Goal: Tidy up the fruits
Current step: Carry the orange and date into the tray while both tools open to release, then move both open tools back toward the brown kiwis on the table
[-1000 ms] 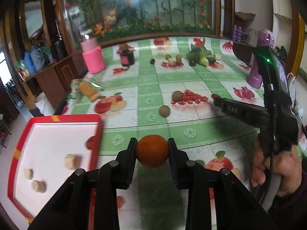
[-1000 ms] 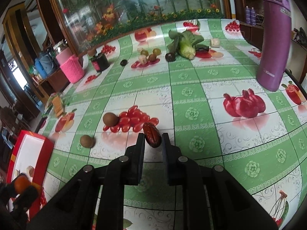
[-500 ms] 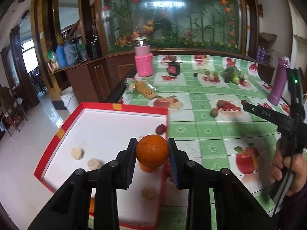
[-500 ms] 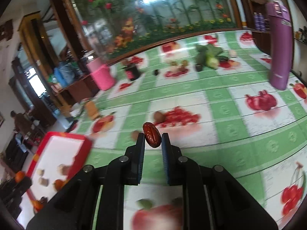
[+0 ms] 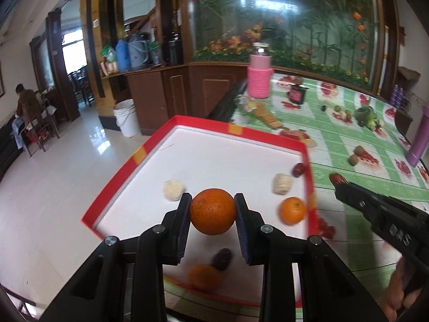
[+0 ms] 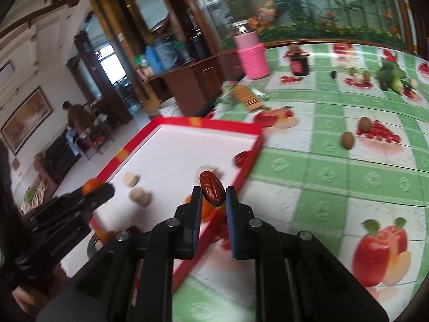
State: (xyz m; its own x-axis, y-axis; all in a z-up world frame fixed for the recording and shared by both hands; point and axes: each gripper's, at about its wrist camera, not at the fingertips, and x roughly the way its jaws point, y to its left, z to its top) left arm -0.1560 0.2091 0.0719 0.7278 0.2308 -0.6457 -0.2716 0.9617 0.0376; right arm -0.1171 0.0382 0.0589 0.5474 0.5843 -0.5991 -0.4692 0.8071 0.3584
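Left wrist view first: left gripper (image 5: 213,208) clamping an orange (image 5: 213,211) between both jaws, round, bright, dimpled skin, hanging above the white floor of the red-rimmed tray (image 5: 264,133). Lying in the tray: a smaller orange (image 5: 292,210) near the right wall, two pale ridged lumps (image 5: 173,190), a dark red date (image 5: 298,169) in the far right corner, another blurred orange and a dark date below the jaws. Poking in from the right, right gripper (image 5: 338,179) pinching a red date (image 5: 337,178) at its tip, over the green checked tablecloth (image 5: 375,139).

Right wrist view now: jaws narrow, squeezing that date (image 6: 212,191), glossy, wrinkled, oblong, tilted, hovering over the tray's right rim. Sitting well apart on the cloth, two brown kiwis (image 6: 347,140).
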